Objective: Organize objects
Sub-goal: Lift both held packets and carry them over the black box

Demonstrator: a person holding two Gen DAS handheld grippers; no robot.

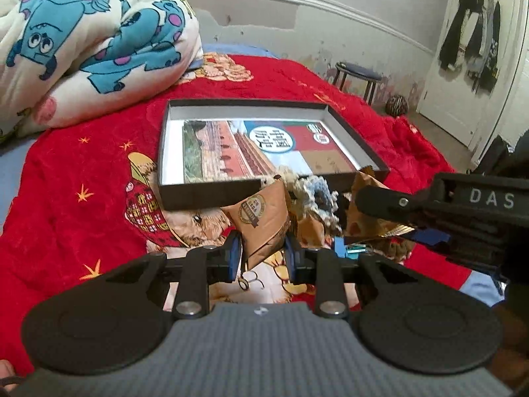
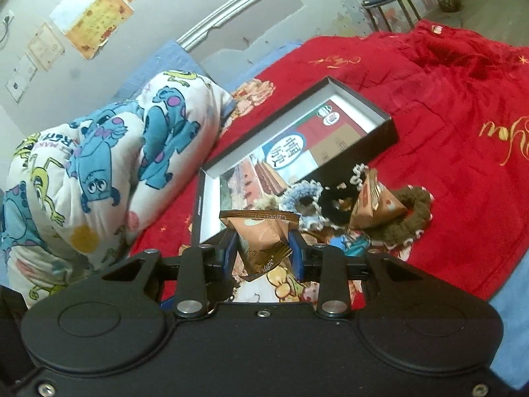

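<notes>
A shallow black box (image 1: 211, 193) with a printed sheet inside lies open on the red bedspread; it also shows in the right wrist view (image 2: 386, 135). My left gripper (image 1: 261, 248) is shut on a brown snack packet (image 1: 261, 218), held just in front of the box. My right gripper (image 2: 263, 251) is shut on another brown snack packet (image 2: 261, 235); its body shows in the left wrist view (image 1: 463, 211). Crocheted scrunchies (image 2: 307, 198) and a third packet (image 2: 377, 205) lie beside the box.
A folded cartoon-print quilt (image 1: 89, 43) lies at the left of the bed. The red blanket (image 2: 463, 115) covers the bed. A stool (image 1: 358, 74) and a ball (image 1: 396, 104) stand on the floor by the wall. A small blue item (image 2: 350, 244) lies near the scrunchies.
</notes>
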